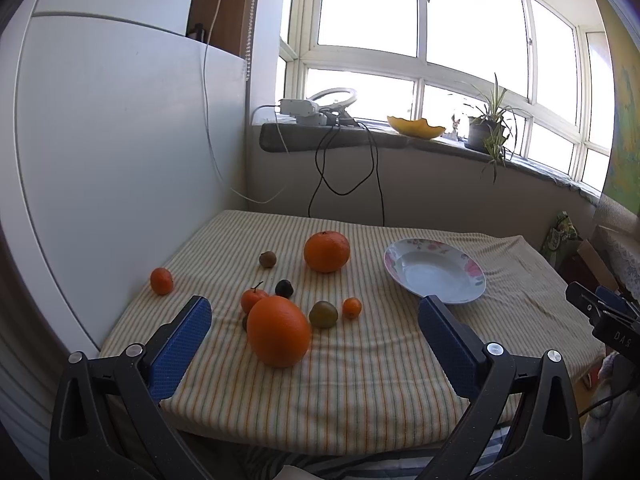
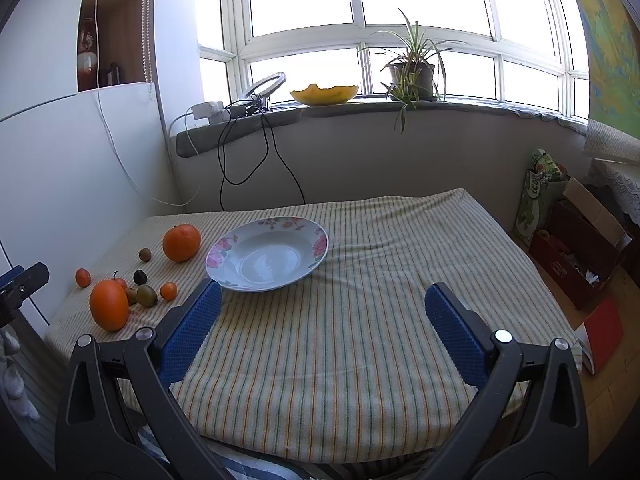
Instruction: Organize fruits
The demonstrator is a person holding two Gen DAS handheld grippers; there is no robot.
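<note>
Left gripper [image 1: 315, 312]: jaws spread wide, nothing between the pads; held above the near edge of the striped cloth [image 1: 360, 380].
Right gripper [image 2: 323, 294]: jaws likewise spread wide, empty, over bare cloth on the right half.
Fruit: all on the cloth's left half. Large orange [image 1: 279, 331] nearest; second large orange [image 1: 327, 251] farther back.
Small fruit: mandarin [image 1: 161, 281] far left, stemmed mandarin [image 1: 252, 299], dark plum [image 1: 284, 289], green-brown fruit [image 1: 323, 314], small mandarin [image 1: 352, 307], kiwi-like fruit [image 1: 267, 259].
Plate [image 1: 434, 246]: flowered deep plate, empty, right of the fruit, apart from it.
Right view only: cardboard boxes [image 2: 576, 252] and green carton [image 2: 538, 192] on the floor, far right.
Both views: potted plant [image 2: 412, 68] and yellow bowl [image 2: 324, 94] on the windowsill.
</note>
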